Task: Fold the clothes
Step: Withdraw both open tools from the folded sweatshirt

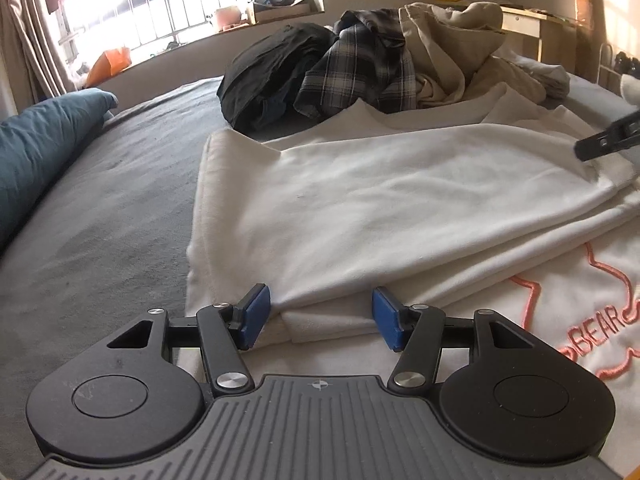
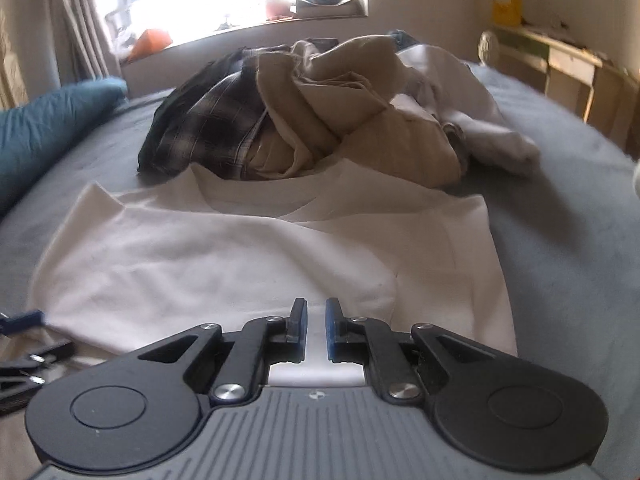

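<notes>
Our left claw (image 1: 320, 317) stands released, its blue pads either side of the folded hem of the soft white cotton T-shirt (image 1: 380, 216), not pressing it. Our right claw (image 2: 316, 330) is clenched on nothing, low over the same shirt's flat near edge. Beyond both lies a crumpled heap of plaid, black and beige clothes (image 2: 304, 112). Bare grey fleece bedding (image 1: 100, 216) stretches left of our left claw.

The left gripper (image 1: 320, 316) has fingers spread apart; the right gripper (image 2: 316, 330) fingers nearly together.
</notes>
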{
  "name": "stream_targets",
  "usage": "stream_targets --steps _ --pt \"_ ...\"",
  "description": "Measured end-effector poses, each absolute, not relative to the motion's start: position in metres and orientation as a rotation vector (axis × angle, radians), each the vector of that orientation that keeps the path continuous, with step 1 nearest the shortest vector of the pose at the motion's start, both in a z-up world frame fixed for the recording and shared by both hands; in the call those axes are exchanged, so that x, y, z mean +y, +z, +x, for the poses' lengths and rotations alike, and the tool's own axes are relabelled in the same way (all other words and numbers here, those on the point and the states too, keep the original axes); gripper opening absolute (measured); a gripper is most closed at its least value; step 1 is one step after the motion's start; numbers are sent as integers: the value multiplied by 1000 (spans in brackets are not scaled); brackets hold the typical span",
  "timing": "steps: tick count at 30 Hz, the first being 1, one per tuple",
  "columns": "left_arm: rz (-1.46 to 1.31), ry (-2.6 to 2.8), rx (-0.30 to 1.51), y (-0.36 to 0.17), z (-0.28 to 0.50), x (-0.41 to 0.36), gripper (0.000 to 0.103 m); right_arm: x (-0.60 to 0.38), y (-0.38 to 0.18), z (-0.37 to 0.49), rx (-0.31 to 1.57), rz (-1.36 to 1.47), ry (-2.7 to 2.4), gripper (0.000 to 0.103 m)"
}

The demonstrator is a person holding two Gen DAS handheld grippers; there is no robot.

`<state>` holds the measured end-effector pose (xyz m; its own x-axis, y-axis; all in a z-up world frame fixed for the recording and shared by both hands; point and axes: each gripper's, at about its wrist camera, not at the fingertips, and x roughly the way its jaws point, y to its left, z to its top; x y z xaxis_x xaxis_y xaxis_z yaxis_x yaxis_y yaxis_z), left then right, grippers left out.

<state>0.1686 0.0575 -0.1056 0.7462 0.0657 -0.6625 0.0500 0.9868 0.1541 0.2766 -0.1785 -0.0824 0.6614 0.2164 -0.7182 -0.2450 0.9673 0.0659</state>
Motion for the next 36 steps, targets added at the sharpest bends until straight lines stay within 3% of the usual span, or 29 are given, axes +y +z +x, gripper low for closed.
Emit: stream_targets --steps 4,12,16,20,26,30,31,34,36 --pt "140 63 705 -86 147 77 56 -185 -113 277 895 -48 281 9" --pt "132 257 651 -57 157 142 56 -146 -71 286 868 -175 329 10" --pt "-20 251 696 -67 177 167 56 -83 -44 290 808 -199 533 10" --pt "-161 189 736 -90 187 172 56 -26 -53 302 836 -230 664 10" --pt "-201 155 747 -118 185 169 57 -10 -103 317 1001 -330 667 10" --pt "-208 136 728 -123 185 174 59 7 -79 333 1058 -338 639 11" --pt "-213 133 726 -124 185 175 60 13 -70 339 1037 -315 655 13" --pt "-204 133 708 -127 181 173 61 38 -47 365 983 -247 691 40" --pt "-184 135 698 -128 180 170 61 61 -39 386 961 -204 718 41"
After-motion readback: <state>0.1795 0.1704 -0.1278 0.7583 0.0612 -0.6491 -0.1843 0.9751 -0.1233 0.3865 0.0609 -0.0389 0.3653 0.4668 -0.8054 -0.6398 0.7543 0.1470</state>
